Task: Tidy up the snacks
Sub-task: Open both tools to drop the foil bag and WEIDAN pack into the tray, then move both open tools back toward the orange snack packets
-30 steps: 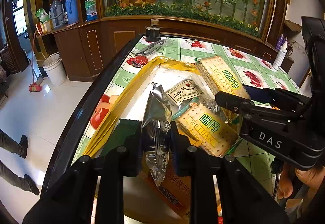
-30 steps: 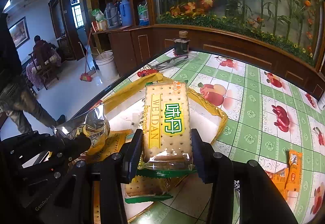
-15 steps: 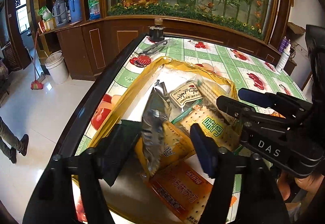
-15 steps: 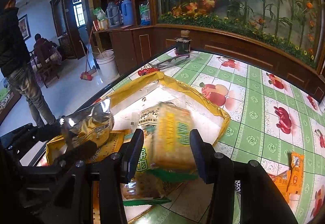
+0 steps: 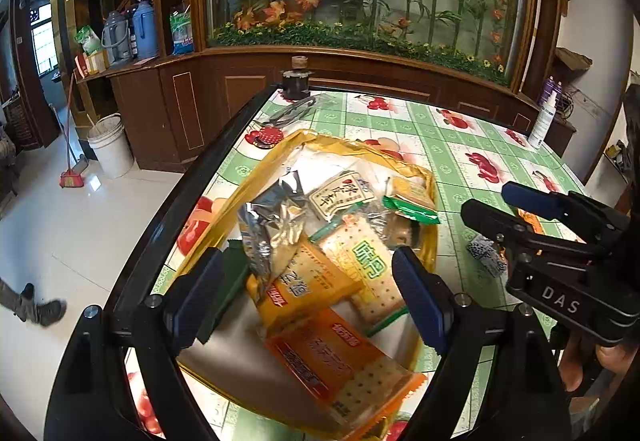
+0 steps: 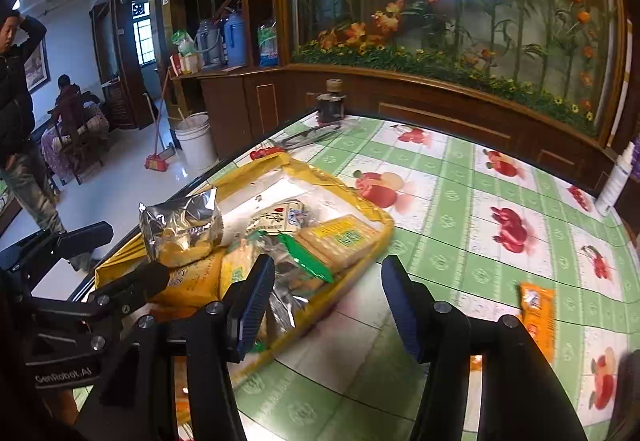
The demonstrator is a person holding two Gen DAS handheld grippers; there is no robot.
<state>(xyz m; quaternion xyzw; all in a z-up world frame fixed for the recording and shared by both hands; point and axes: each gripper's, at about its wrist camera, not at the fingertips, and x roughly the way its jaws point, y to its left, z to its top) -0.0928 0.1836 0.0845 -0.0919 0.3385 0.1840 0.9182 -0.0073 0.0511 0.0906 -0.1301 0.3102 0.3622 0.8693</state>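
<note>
2 grippers, jaws just opening, empty | tray (image 5: 430, 185) near edge hidden

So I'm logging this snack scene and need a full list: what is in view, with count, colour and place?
tray: one, yellow, near table edge
silver packet: one, in the tray
cracker packs: several, yellow and orange, piled in the tray
orange sachet: one, on the tablecloth right of the tray
tablecloth: one, green and white with fruit
dark jar: one, far table edge
bucket: one, white, on the floor
left gripper: jaws just opened, empty, over the tray
right gripper: jaws just opened, empty
</note>
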